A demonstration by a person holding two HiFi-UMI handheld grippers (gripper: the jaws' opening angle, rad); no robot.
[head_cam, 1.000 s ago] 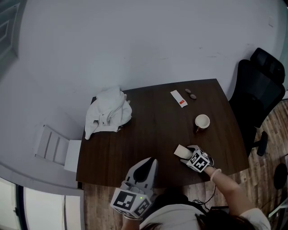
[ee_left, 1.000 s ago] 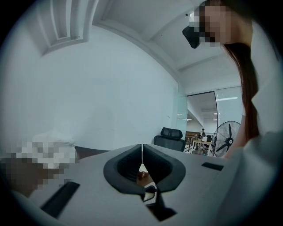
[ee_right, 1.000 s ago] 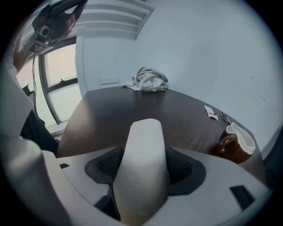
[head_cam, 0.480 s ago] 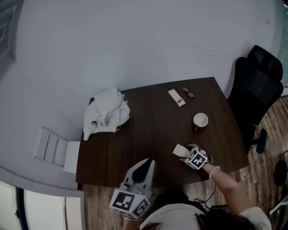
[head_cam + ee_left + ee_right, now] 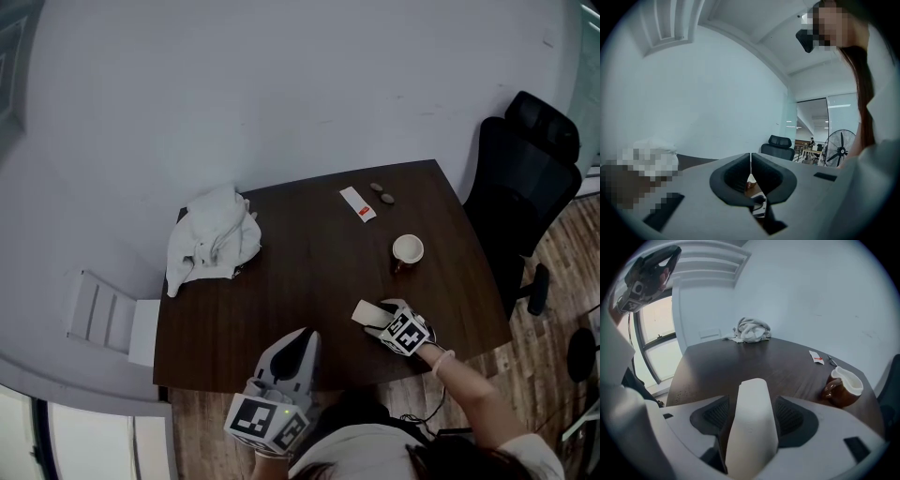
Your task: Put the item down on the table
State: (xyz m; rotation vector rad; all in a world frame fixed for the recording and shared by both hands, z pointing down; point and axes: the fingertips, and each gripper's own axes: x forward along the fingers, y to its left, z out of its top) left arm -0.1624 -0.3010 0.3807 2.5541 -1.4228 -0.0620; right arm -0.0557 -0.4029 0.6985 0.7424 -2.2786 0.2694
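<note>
while right gripper [image 5: 378, 321] pinches white item [image 5: 362, 311] near table [image 5: 300, 272] front edge, wide room ahead, left gripper [image 5: 306, 337] pressed together

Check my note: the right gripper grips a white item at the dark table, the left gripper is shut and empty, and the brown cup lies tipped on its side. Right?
One error: the brown cup stands upright on the table, as the right gripper view shows. The rest holds: the right gripper grips the white item, and the left gripper is shut and empty.
</note>
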